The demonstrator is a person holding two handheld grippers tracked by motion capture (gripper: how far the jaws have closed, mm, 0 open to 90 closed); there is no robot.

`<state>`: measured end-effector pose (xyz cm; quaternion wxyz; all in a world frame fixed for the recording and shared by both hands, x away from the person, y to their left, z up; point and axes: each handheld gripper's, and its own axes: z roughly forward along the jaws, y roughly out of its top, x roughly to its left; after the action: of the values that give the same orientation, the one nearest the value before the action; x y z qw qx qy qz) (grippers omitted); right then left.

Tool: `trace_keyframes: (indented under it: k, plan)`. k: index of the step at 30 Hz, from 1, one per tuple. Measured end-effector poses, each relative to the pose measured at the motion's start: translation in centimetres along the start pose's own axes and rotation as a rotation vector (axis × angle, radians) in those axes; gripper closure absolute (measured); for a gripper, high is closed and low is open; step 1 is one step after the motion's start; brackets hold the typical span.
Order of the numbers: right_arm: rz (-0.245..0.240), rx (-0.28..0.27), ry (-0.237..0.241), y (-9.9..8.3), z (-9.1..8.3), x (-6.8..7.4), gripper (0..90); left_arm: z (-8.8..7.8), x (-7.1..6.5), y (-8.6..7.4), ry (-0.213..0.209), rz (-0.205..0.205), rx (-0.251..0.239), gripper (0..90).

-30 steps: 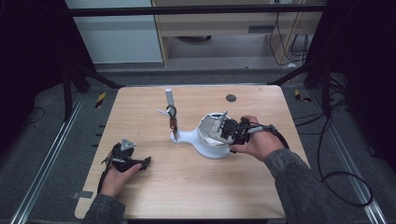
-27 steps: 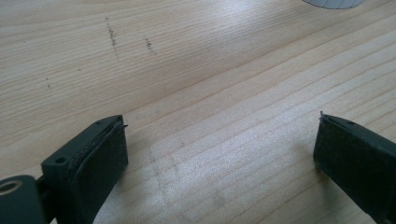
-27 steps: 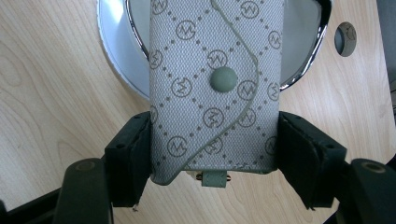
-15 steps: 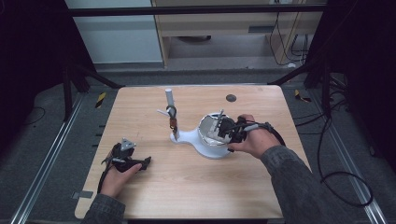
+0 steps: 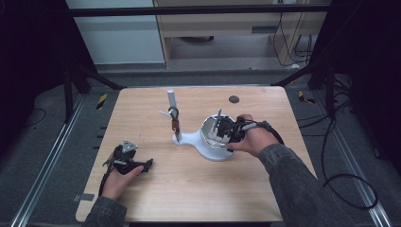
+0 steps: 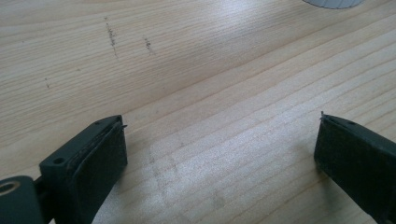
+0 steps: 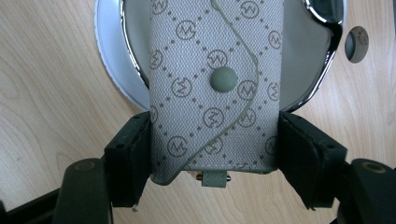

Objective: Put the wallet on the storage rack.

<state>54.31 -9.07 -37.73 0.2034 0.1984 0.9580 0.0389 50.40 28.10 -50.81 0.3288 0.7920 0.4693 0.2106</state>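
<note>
A grey patterned key pouch (image 7: 212,88) with a round snap stud is clamped by its two side edges in my right gripper (image 7: 212,140), which is shut on it. The pouch hangs over a chrome-rimmed bowl (image 7: 322,60) on a white stand (image 5: 189,138). In the high view my right gripper (image 5: 226,134) reaches into that bowl (image 5: 208,124) from the right. An upright white post (image 5: 171,99) rises from the stand's left end. My left gripper (image 5: 144,164) rests on the wooden table (image 5: 198,189) at the front left, open, with bare wood between its fingers (image 6: 88,158).
A small dark round mark (image 5: 233,99) sits on the table behind the bowl, the same dark mark (image 7: 357,44) showing beside the bowl's rim in the right gripper view. Black frame bars and cables surround the table.
The right hand has edged slightly left toward the bowl with the pouch still held. The left gripper has stayed where it was.
</note>
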Motion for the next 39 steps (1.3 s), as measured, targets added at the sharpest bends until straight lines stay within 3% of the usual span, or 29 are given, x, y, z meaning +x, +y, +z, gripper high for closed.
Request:
trace_keyframes:
  k: [39]
  plan:
    - [0.031,0.034,0.044,2.0,1.6,-1.0,30.6,0.0,0.0,0.1,-0.005,0.004,0.004,1.4]
